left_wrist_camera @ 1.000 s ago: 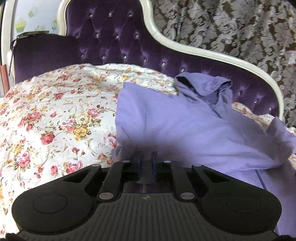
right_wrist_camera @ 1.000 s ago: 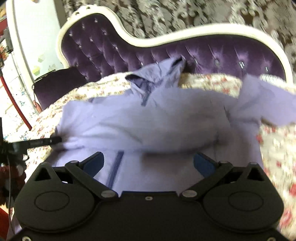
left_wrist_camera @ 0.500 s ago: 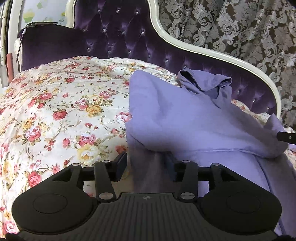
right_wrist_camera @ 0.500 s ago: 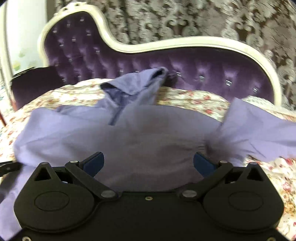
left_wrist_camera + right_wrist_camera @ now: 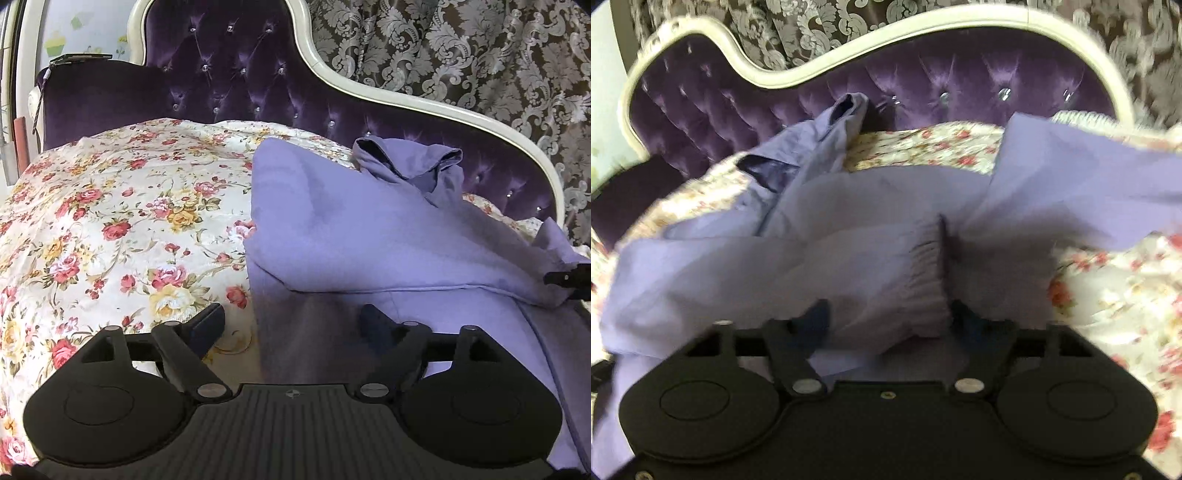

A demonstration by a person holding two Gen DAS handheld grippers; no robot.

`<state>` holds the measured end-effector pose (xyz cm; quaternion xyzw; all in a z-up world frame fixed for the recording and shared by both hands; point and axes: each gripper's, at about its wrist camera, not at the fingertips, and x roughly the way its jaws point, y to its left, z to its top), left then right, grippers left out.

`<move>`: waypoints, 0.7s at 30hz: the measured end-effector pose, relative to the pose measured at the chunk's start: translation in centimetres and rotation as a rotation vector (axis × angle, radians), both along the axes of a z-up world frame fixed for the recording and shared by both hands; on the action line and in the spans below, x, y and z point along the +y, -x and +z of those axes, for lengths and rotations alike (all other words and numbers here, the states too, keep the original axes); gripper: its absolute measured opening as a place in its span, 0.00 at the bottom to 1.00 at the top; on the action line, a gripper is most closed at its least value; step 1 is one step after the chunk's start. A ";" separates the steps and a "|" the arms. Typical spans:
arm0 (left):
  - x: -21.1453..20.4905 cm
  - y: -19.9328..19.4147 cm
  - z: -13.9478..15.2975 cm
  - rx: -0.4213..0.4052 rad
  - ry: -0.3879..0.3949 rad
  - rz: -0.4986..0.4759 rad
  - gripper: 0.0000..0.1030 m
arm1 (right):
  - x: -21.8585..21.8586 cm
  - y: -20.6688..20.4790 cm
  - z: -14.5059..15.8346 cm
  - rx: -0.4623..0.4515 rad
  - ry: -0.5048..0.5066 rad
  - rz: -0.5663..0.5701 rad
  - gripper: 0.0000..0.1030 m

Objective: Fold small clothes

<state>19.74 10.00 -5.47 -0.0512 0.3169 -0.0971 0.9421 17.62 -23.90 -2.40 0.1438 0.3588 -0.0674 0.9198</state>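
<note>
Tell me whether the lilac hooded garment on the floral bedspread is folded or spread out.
Partly folded: the lilac hooded garment has one layer doubled over its body, while a sleeve lies spread sideways and its hood stays rumpled.

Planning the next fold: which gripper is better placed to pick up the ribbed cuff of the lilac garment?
Right. The right gripper straddles the ribbed cuff, jaws closing. The left gripper is opening over the lilac garment edge.

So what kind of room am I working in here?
Most likely a bedroom. The lilac garment lies on a floral bedspread in front of a tufted purple headboard with a curved cream frame. Damask-patterned fabric or wallpaper covers the wall behind.
</note>
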 end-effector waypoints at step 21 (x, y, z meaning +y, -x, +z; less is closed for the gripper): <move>0.8 0.2 1.6 -0.006 0.045 0.038 0.83 | -1.0 -1.8 -1.0 0.027 0.116 -0.016 0.59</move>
